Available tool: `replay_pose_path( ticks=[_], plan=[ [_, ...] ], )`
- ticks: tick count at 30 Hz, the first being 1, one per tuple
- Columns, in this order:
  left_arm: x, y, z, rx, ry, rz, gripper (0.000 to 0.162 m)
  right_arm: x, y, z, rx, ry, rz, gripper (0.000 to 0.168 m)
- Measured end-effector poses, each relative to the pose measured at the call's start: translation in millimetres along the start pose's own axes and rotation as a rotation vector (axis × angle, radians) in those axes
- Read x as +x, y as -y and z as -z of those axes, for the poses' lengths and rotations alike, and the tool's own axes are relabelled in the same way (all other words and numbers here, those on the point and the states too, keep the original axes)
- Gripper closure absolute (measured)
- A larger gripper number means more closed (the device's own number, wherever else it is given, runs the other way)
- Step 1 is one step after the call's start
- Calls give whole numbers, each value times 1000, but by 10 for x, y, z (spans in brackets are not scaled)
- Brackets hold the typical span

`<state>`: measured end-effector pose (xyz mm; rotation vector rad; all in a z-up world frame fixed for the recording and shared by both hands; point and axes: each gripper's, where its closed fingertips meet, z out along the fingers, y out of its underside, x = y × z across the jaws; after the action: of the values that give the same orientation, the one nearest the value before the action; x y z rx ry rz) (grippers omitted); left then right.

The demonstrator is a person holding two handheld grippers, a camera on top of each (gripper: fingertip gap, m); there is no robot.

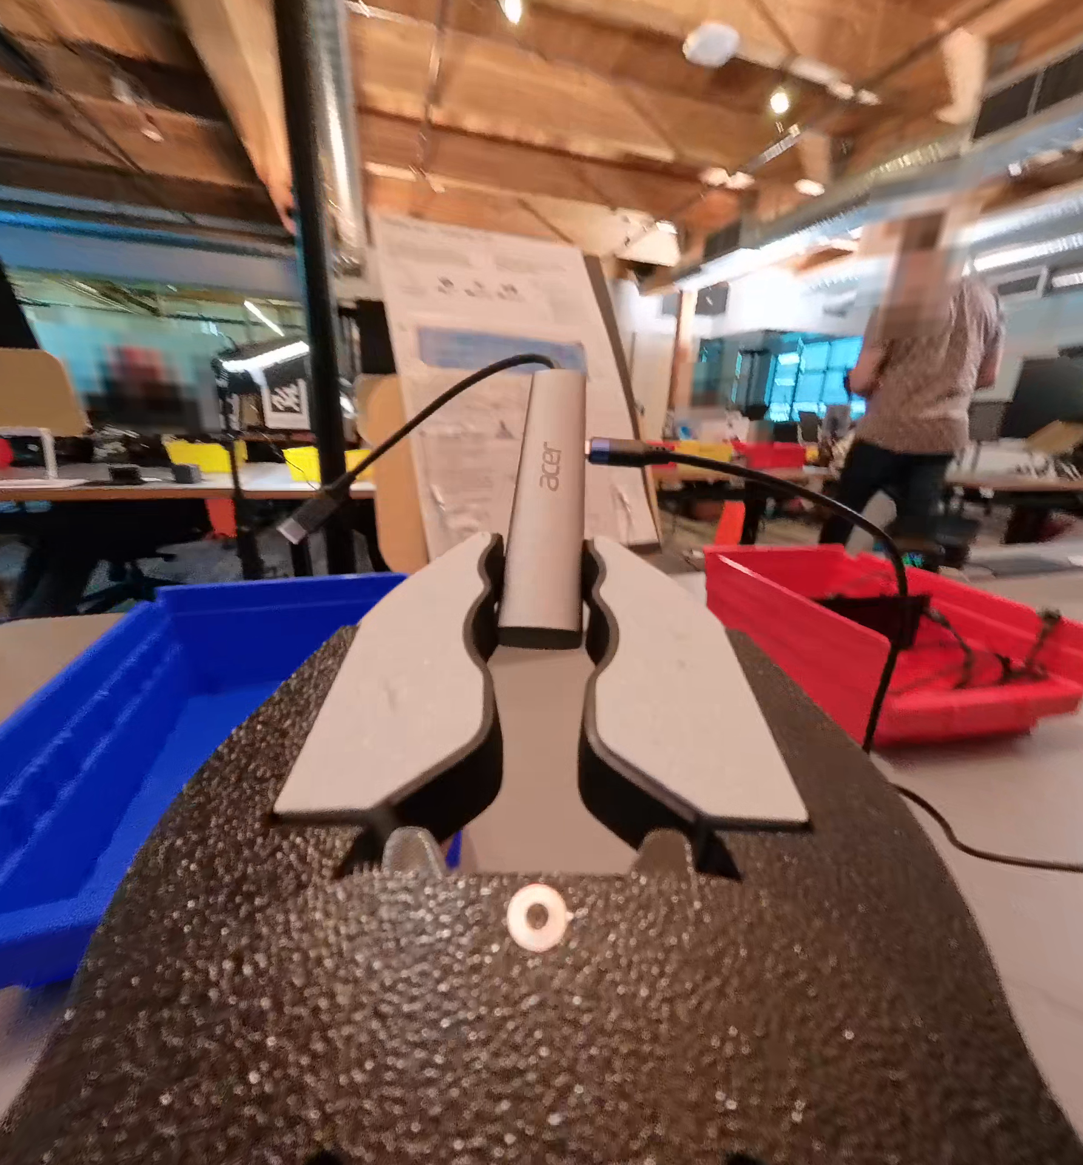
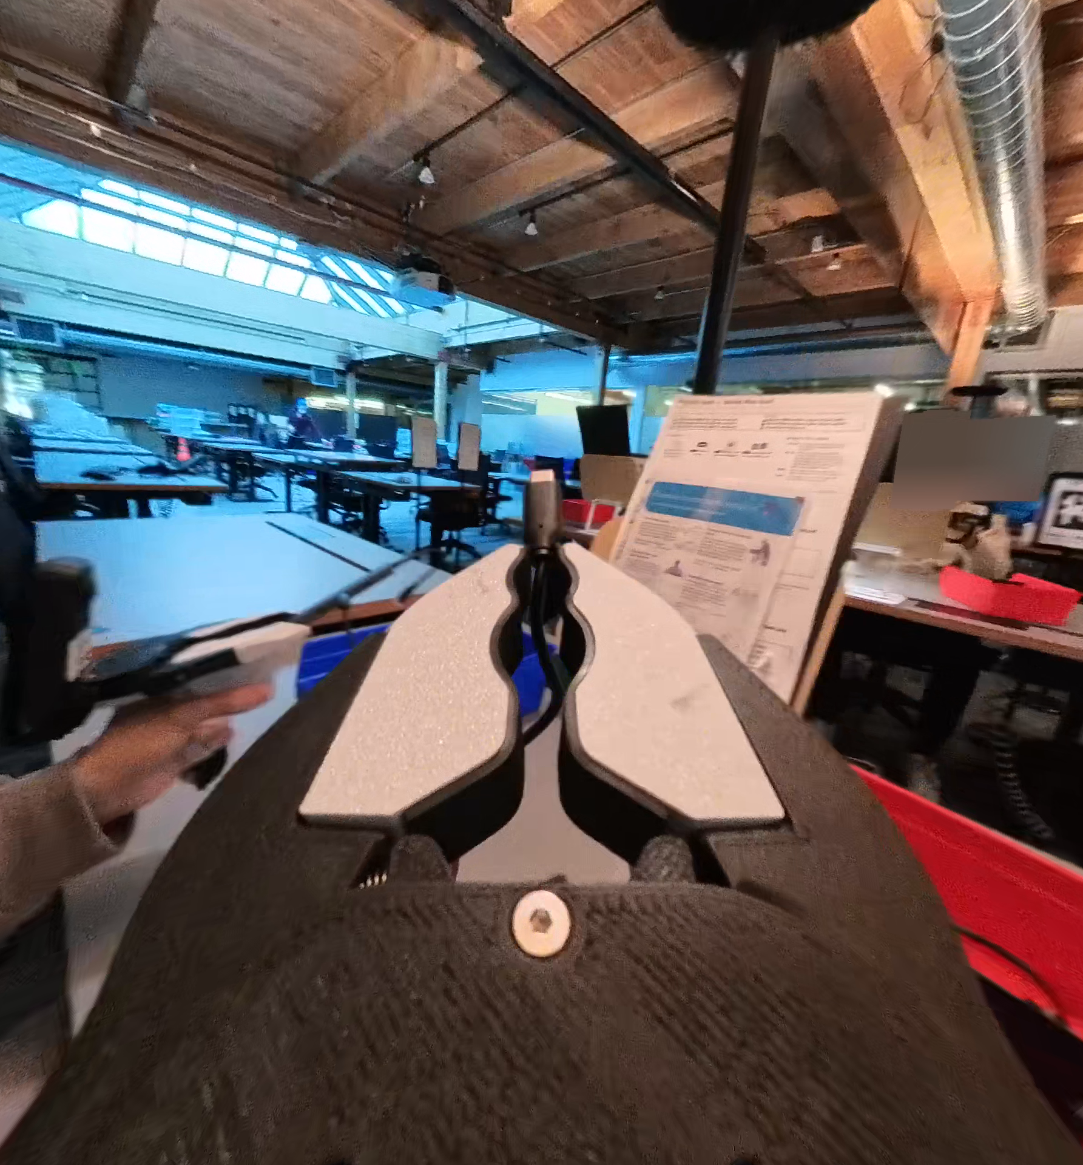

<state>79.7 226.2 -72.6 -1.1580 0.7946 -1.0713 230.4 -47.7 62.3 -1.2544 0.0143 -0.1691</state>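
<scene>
My left gripper (image 1: 542, 567) is shut on the lower end of a silver bar-shaped USB hub (image 1: 548, 504), held upright above the table. The hub's own short black cable (image 1: 438, 403) arcs left from its top and ends in a loose plug (image 1: 302, 523). A second black cable's metal plug (image 1: 617, 452) meets the hub's right side; I cannot tell if it is inserted. My right gripper (image 2: 542, 555) is shut on a black cable (image 2: 545, 643) just below its metal plug (image 2: 542, 504), which points forward. The left gripper (image 2: 230, 655), held by a hand, shows blurred at the left.
A blue bin (image 1: 85, 725) sits left on the grey table (image 1: 1030, 788), and a red bin (image 1: 841, 662) holding black cables sits right. A leaning poster board (image 1: 482, 378) and a black pole (image 1: 312, 284) stand behind. A person (image 1: 923, 391) stands far right. The gap from one gripper's tips to the other's is roughly 35 centimeters.
</scene>
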Motion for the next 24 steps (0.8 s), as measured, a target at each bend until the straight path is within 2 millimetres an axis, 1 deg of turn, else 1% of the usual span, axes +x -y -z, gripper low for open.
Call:
replay_pose_path(
  ticks=[1, 4, 5, 6, 7, 9, 11, 12, 14, 15, 16, 17, 18, 19, 20, 22, 24],
  plan=[
    [-85, 108, 41, 32, 23, 14, 138, 114, 66, 25, -23, -34, 51, 161],
    [-274, 386, 165, 122, 66, 48, 138, 382, 160, 87, -114, -130, 176, 161],
    [-304, 430, 183, 132, 65, 59, 138, 384, 135, 91, -146, -120, 183, 161],
    [-313, 438, 182, 131, 57, 71, 138, 256, 31, 53, -190, -34, 136, 161],
    [-306, 413, 170, 126, 51, 78, 138, 70, -126, -1, -244, 71, 54, 162],
    [-213, 287, 106, 94, 22, 74, 138, -279, -456, -123, -288, 178, -11, 161],
    [-56, 116, 24, 50, -15, 71, 138, -764, -860, -208, -328, 327, -92, 162],
    [35, 9, -16, 19, -37, 60, 138, -987, -1068, -238, -349, 374, -117, 162],
    [176, -170, -70, -25, -61, 46, 138, -1382, -1485, -257, -399, 463, -85, 162],
    [218, -233, -82, -38, -65, 39, 138, -1519, -1686, -269, -434, 473, -51, 162],
    [233, -272, -88, -46, -60, 33, 138, -1678, -1868, -262, -478, 513, -21, 162],
    [218, -281, -87, -45, -46, 30, 138, -1830, -2007, -255, -512, 550, -9, 162],
    [180, -261, -78, -36, -27, 33, 138, -1934, -2128, -281, -540, 551, 5, 162],
    [125, -207, -60, -16, -7, 43, 138, -1973, -2272, -312, -590, 523, 49, 161],
    [57, -119, -33, 17, 13, 57, 138, -1965, -2418, -333, -653, 485, 116, 161],
    [-100, 97, 46, 92, 53, 83, 138, -1856, -2640, -371, -758, 381, 220, 161],
    [-253, 298, 137, 156, 87, 113, 138, -1830, -2757, -420, -778, 320, 183, 162]
  ],
)
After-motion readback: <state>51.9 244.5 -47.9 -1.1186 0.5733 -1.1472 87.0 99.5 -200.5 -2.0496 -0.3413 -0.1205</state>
